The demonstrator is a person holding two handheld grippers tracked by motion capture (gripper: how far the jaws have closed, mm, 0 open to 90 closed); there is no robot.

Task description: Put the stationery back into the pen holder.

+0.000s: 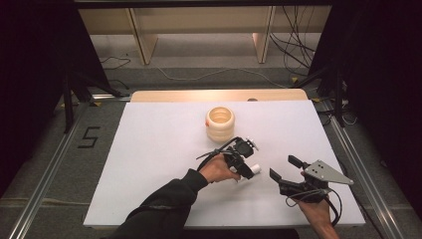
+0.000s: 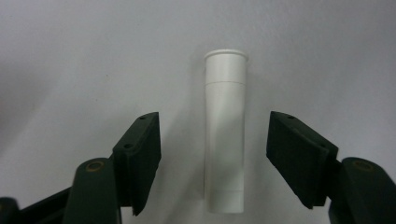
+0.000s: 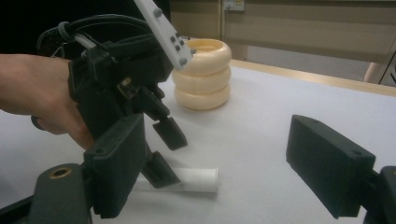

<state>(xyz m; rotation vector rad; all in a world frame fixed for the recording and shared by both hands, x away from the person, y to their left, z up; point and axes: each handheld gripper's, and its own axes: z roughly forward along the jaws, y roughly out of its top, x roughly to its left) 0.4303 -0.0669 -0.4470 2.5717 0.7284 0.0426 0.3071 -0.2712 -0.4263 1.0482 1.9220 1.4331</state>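
Smooth white plastic tube [image 2: 225, 133] lies flat between left gripper [image 2: 214, 158] pads, untouched.

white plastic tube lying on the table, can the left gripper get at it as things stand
Probably yes. The left gripper hangs right over the white plastic tube, a jaw on each side and neither pad touching yet. Nothing lies between them; the cream ribbed ring-stack cup and the right gripper stand clear.

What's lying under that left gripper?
A white tube lies flat on the white table between the left gripper's open jaws, untouched. Its near end is partly hidden in the high view.
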